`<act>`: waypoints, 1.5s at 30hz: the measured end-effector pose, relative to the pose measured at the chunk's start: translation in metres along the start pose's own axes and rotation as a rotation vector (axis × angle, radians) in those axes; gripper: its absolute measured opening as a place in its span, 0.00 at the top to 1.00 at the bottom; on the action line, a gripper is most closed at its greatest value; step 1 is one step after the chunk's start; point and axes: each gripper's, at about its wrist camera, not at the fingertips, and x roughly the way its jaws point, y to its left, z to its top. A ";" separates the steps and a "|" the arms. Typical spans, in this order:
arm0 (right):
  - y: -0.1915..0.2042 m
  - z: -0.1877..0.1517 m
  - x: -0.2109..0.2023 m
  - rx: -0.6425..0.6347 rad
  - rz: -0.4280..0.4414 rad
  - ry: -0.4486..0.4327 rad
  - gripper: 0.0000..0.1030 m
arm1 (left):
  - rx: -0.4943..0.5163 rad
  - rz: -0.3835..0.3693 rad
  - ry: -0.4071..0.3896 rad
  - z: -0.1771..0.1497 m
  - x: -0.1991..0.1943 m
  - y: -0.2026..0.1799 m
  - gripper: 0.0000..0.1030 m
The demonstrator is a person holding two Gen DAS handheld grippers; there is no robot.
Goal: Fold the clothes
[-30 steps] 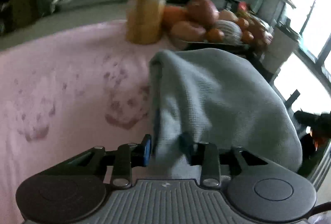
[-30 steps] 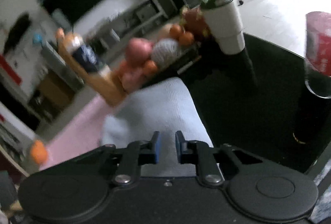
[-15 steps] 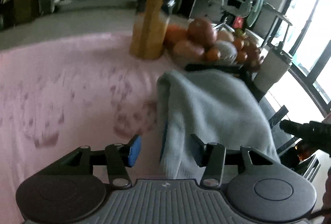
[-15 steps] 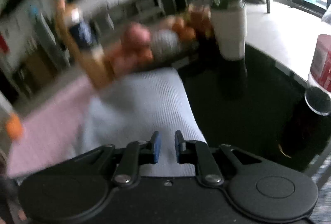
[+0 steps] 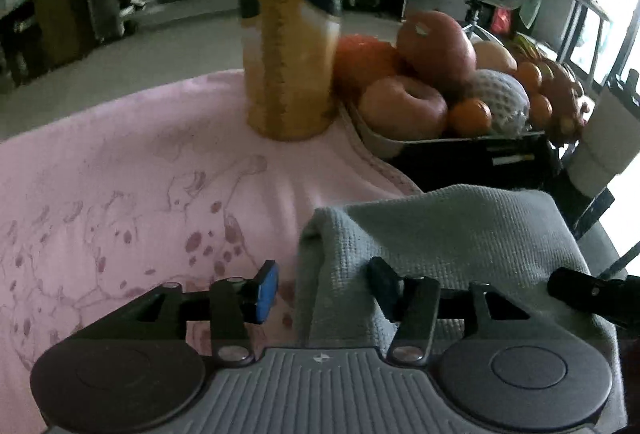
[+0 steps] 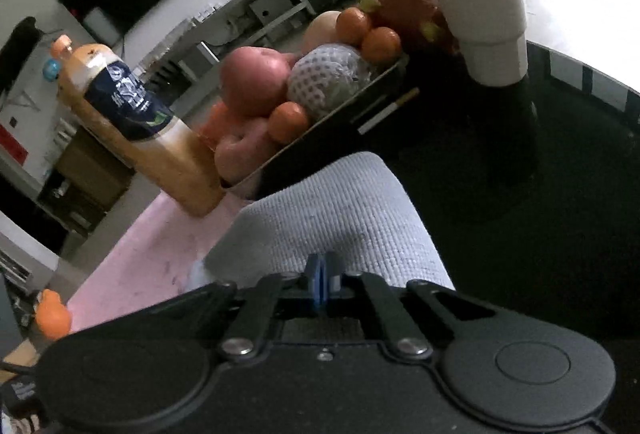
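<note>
While the grey cloth (image 5: 440, 234) lay doubled over at the pink garment's (image 5: 120, 201) edge on the table, the left tool (image 5: 324, 286) stood wide open astride its folded edge, holding nothing. The right tool (image 6: 322, 280) was pinched shut; whether cloth sat between its pads could not be told. This looked like the setting-down of a fold; the next move likely called for smoothing or another fold. The cloth's near edge was hidden behind both tools.

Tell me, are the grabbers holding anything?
The left gripper is open, holding nothing. The right gripper looks shut at the grey cloth's near edge; an actual pinch cannot be told.
</note>
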 end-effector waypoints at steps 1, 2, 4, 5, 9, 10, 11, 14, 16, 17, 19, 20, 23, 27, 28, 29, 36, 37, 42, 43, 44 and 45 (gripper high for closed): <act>0.001 0.001 -0.002 0.001 0.001 0.001 0.97 | 0.001 -0.013 -0.004 -0.006 -0.008 0.003 0.44; 0.002 0.003 -0.007 0.011 0.008 0.001 0.95 | 0.001 -0.026 -0.008 -0.011 -0.015 0.006 0.44; 0.000 0.004 -0.026 0.029 0.005 -0.009 0.80 | 0.003 -0.051 -0.015 -0.022 -0.031 0.013 0.46; 0.000 0.003 -0.037 0.029 -0.008 -0.014 0.77 | 0.003 -0.064 -0.019 -0.028 -0.039 0.016 0.46; -0.008 -0.011 -0.086 0.012 -0.037 -0.030 0.76 | 0.006 -0.115 -0.035 -0.050 -0.070 0.029 0.50; -0.012 -0.016 -0.097 0.024 -0.026 -0.035 0.76 | 0.006 -0.128 -0.039 -0.055 -0.077 0.032 0.51; -0.016 -0.021 -0.103 0.029 -0.022 -0.034 0.76 | 0.007 -0.141 -0.042 -0.061 -0.085 0.035 0.51; -0.022 -0.034 -0.109 0.016 -0.039 -0.012 0.77 | 0.021 -0.094 -0.010 -0.071 -0.072 0.035 0.48; -0.023 -0.039 -0.096 -0.005 -0.077 0.041 0.80 | 0.032 -0.056 0.015 -0.077 -0.061 0.033 0.47; -0.023 -0.041 -0.087 -0.012 -0.103 0.077 0.80 | 0.035 -0.044 0.019 -0.078 -0.058 0.033 0.47; -0.020 -0.045 -0.070 -0.045 -0.153 0.145 0.81 | 0.046 -0.024 0.016 -0.079 -0.054 0.032 0.47; -0.018 -0.047 -0.062 -0.064 -0.178 0.178 0.81 | 0.057 -0.012 0.013 -0.079 -0.053 0.031 0.47; -0.008 -0.053 -0.049 -0.138 -0.220 0.191 0.80 | 0.056 -0.009 0.017 -0.078 -0.054 0.035 0.44; -0.004 -0.050 -0.048 -0.151 -0.242 0.182 0.80 | 0.008 -0.019 0.048 -0.076 -0.064 0.047 0.41; -0.002 -0.049 -0.053 -0.147 -0.245 0.169 0.80 | -0.001 -0.016 0.062 -0.076 -0.073 0.050 0.40; 0.001 -0.048 -0.064 -0.143 -0.240 0.138 0.80 | -0.001 -0.012 0.073 -0.077 -0.083 0.051 0.38; 0.034 -0.075 -0.178 -0.013 -0.089 -0.113 0.30 | 0.099 0.044 0.032 -0.087 -0.173 0.040 0.12; 0.039 -0.080 -0.188 -0.010 -0.082 -0.113 0.24 | 0.120 0.048 0.018 -0.087 -0.186 0.036 0.11; 0.072 -0.096 -0.229 -0.074 -0.134 -0.126 0.05 | 0.137 -0.019 -0.021 -0.093 -0.246 0.031 0.03; 0.076 -0.098 -0.237 -0.085 -0.157 -0.132 0.00 | 0.134 -0.031 -0.025 -0.095 -0.254 0.032 0.02; 0.080 -0.101 -0.245 -0.097 -0.171 -0.139 0.00 | 0.133 -0.040 -0.029 -0.097 -0.262 0.033 0.01; 0.083 -0.103 -0.253 -0.109 -0.182 -0.142 0.00 | 0.132 -0.050 -0.033 -0.099 -0.270 0.034 0.01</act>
